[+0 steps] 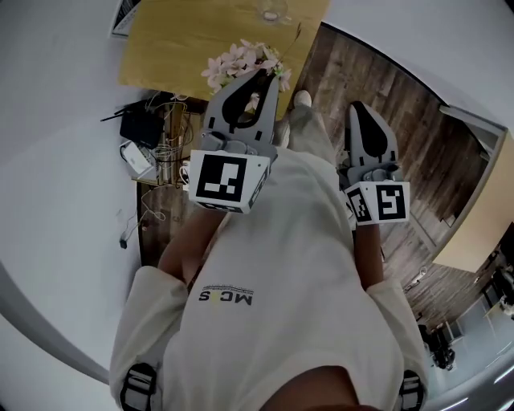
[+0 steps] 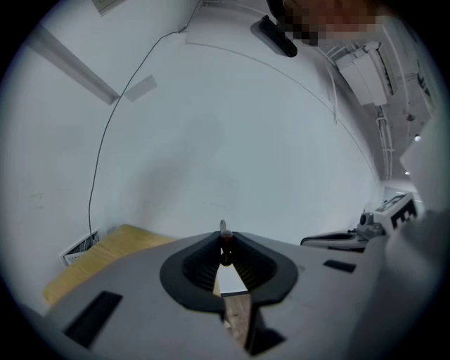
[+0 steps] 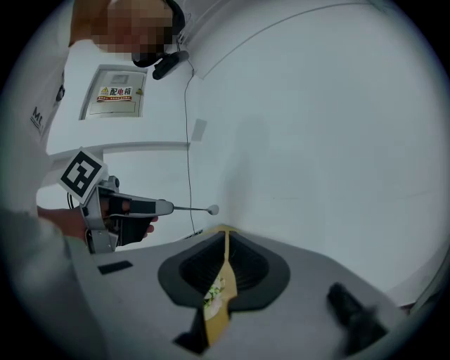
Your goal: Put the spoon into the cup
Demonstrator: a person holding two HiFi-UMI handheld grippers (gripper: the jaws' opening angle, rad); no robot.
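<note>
My left gripper (image 1: 255,79) is shut on a thin metal spoon (image 3: 195,208). In the right gripper view the spoon's stem sticks out level from those jaws to a small rounded end. In the left gripper view only the spoon's tip (image 2: 223,228) shows above the pinched jaws. My right gripper (image 1: 361,110) is shut with nothing in it. Both grippers are held out in front of the person's body, above the floor. A clear glass-like cup (image 1: 271,12) stands at the far end of the yellow wooden table (image 1: 169,48), well beyond both grippers.
Pink flowers (image 1: 241,59) lie at the table's near end, just past the left gripper. A black box with cables (image 1: 141,128) and a wire stand (image 1: 170,136) sit by the white wall on the left. Brown plank floor (image 1: 418,136) runs to the right.
</note>
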